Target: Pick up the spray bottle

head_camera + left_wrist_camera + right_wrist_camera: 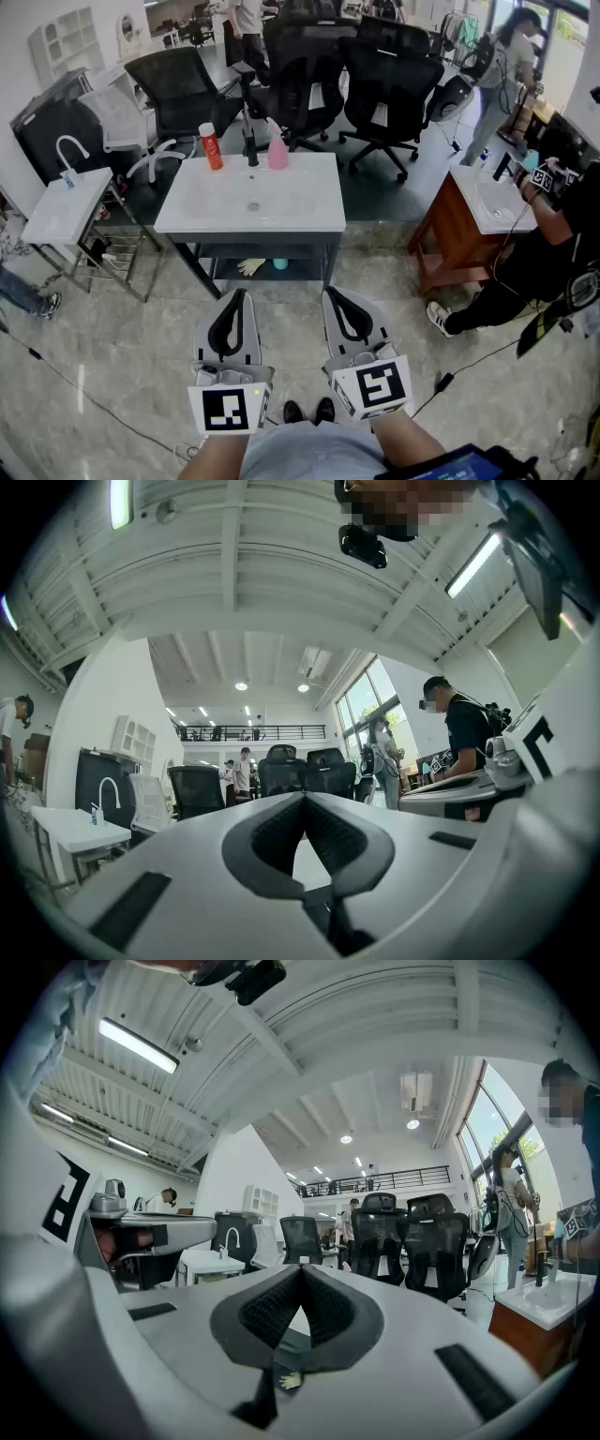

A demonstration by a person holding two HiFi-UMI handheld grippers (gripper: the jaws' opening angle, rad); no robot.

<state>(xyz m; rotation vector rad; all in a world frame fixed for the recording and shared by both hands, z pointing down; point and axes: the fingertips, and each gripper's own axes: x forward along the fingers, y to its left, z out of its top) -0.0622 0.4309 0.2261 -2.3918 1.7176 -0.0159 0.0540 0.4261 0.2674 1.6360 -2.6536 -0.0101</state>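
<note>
In the head view a pink spray bottle with a white trigger top stands upright at the back edge of a white sink counter, right of a black faucet. A red bottle stands left of the faucet. Both grippers are held low and well short of the counter, side by side over the floor. My left gripper is shut with nothing between its jaws. My right gripper is also shut and empty. Neither gripper view shows the spray bottle.
Black office chairs crowd behind the counter. A small white basin stand is at the left, a wooden basin cabinet at the right with a person beside it. Cables lie on the marble floor. A yellow glove lies under the counter.
</note>
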